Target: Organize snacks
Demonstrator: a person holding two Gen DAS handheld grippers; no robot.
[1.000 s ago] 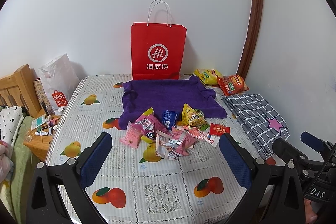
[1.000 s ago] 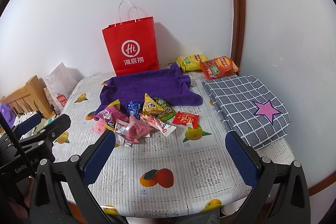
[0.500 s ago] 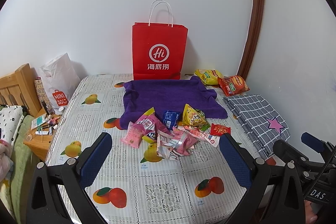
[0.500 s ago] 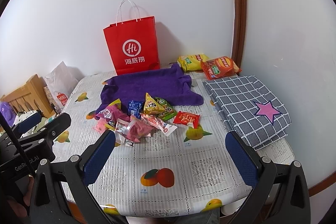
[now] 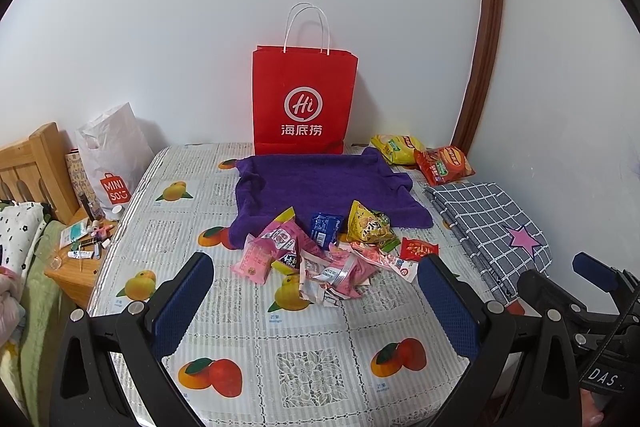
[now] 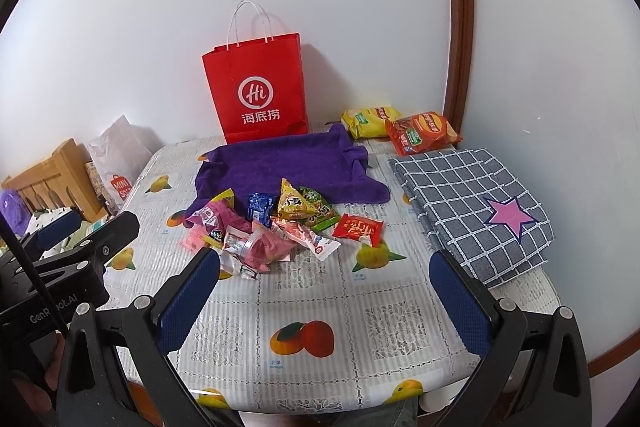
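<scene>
Left gripper (image 5: 314, 297) jaws wide apart, empty, hovering over the fruit-print tablecloth (image 5: 304, 363). Right gripper (image 6: 324, 293) likewise apart and empty. The pile of small pink, yellow, blue and red snack packets (image 5: 324, 251) lies just ahead between both sets of fingers, its far packets overlapping the near edge of the purple towel (image 5: 324, 187); red paper bag (image 5: 305, 103) stands upright behind.

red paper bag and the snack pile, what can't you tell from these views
- Red paper bag: contents hidden by its own front wall in both wrist views.
- Pink snack wrappers: overlapping in both views, so no count; print too small.
- Purple towel: near edge covered by snacks.
</scene>
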